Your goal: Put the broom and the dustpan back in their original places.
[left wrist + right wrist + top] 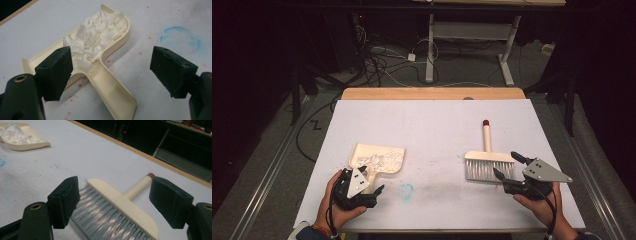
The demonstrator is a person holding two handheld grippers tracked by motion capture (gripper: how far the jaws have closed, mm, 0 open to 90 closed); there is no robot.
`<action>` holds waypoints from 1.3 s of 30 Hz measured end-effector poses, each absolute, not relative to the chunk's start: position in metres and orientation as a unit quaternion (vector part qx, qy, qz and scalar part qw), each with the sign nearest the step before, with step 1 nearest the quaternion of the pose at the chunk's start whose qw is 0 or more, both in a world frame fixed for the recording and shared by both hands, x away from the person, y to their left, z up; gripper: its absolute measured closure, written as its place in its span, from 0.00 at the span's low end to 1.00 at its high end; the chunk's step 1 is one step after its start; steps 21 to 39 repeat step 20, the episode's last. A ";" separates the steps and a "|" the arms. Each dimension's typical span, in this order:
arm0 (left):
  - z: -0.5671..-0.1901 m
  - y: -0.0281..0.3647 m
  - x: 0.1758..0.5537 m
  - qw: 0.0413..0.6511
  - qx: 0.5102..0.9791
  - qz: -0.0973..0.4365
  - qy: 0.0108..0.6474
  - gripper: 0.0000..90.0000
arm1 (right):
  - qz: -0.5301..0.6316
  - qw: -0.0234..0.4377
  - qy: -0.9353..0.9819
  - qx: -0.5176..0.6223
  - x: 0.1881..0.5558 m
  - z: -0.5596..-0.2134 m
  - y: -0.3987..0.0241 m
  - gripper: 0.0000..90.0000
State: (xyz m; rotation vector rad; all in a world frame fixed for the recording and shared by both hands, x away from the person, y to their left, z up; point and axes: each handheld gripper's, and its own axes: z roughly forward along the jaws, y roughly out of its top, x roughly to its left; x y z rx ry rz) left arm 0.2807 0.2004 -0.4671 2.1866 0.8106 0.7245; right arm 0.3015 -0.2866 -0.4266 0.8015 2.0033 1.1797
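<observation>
**Both tools down, both grippers open: brush handle points away from the right hand**

Near edge first. Left gripper (373,184) sits at the front left of the table (437,120), jaws wide apart, nothing clamped. In the left gripper view the dustpan (110,75) handle runs straight up between the jaws toward the pan, so its long axis lines up with the gripper. Pan is full of white paper scraps (97,37). A re-grip there looks like a plain close on the handle.

Right gripper (508,166) is at the front right, jaws spread, holding nothing. The brush (488,162) lies flat just ahead of it, bristles (105,220) toward the hand and between the jaw tips, handle (136,187) and its red tip pointing to the far edge.

Judgement: the key relation is on the right. The handle is on the far side of the head, so the right hand must reach over the bristles or come round. Dustpan and brush lie well apart, left and right.
</observation>
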 end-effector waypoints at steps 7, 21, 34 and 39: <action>-0.465 0.201 0.280 0.347 0.839 0.283 0.311 0.19 | 0.455 0.355 0.762 0.294 0.291 -0.423 -0.280 0.25; -0.463 0.200 0.285 0.352 0.833 0.289 0.314 0.19 | 0.457 0.359 0.759 0.295 0.291 -0.424 -0.282 0.25; -0.463 0.200 0.285 0.352 0.833 0.289 0.314 0.19 | 0.457 0.359 0.759 0.295 0.291 -0.424 -0.282 0.25; -0.463 0.200 0.285 0.352 0.833 0.289 0.314 0.19 | 0.457 0.359 0.759 0.295 0.291 -0.424 -0.282 0.25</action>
